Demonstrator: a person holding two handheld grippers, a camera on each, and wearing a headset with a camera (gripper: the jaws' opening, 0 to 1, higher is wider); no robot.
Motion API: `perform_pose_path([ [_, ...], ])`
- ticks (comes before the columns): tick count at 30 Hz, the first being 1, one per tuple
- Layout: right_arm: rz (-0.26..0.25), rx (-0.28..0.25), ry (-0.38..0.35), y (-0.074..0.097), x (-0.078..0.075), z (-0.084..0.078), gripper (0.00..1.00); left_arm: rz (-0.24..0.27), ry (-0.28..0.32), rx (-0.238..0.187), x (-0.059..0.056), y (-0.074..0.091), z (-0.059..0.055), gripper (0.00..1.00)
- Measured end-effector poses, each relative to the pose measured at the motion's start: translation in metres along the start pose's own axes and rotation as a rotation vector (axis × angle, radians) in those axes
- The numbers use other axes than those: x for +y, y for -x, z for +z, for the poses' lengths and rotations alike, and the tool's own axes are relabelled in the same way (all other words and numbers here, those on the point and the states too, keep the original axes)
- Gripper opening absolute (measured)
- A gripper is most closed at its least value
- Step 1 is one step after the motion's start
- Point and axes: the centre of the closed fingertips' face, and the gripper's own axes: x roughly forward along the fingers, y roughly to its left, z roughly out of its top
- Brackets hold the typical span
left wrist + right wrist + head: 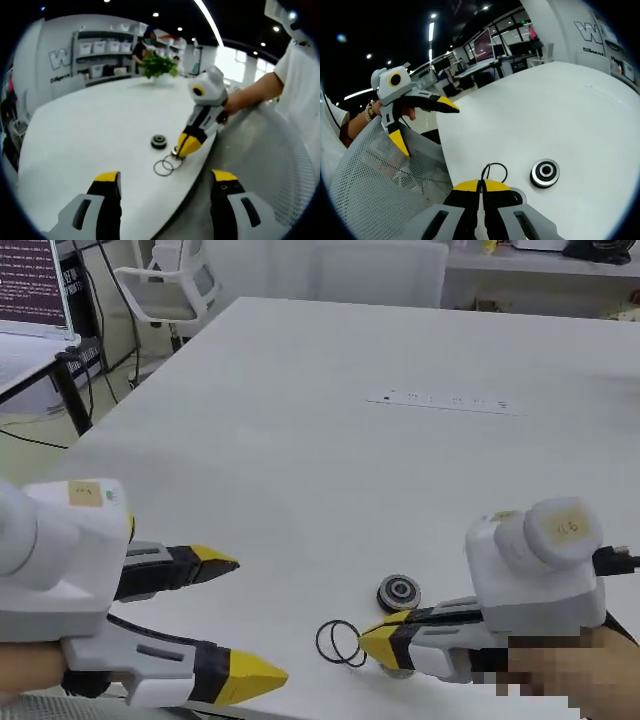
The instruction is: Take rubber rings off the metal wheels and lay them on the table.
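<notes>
Right gripper [372, 638], jaws closed, touched the thin black rubber rings [340, 643] near the edge of the white table [300, 440]; a drag could flick them off. The round metal wheel [399, 592] lay just beside. Left gripper [260, 618] gaped wide.

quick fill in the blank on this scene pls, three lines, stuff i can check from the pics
1. The left gripper has its jaws ___.
2. The right gripper has its jaws ___.
3. The rubber rings lying on the table near the metal wheel are ___ in colour.

Missing words: open; shut; black
</notes>
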Motion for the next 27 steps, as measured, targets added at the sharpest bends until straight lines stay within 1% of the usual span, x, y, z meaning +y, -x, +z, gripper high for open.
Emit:
perform_pose_path([
  [5,0.0,0.021,0.032,-0.003,0.001,-0.004,0.01,0.009,0.009,-0.007,0.002,0.001,0.0,0.73],
  [8,-0.002,0.025,0.045,-0.003,0.0,-0.005,0.05,0.01,0.015,-0.009,0.002,0.001,0.001,0.73],
  [15,-0.023,0.002,0.047,-0.001,-0.006,0.0,0.14,0.018,0.021,-0.02,0.004,0.002,0.002,0.73],
  [18,-0.028,-0.009,0.044,0.0,-0.008,0.003,0.19,0.019,0.022,-0.018,0.004,0.002,0.002,0.72],
  [21,-0.03,-0.024,0.047,0.001,-0.008,0.006,0.21,0.019,0.018,-0.017,0.004,0.002,0.002,0.71],
  [27,-0.003,-0.058,0.062,0.001,-0.002,0.014,0.25,0.022,0.017,-0.019,0.004,0.002,0.002,0.71],
])
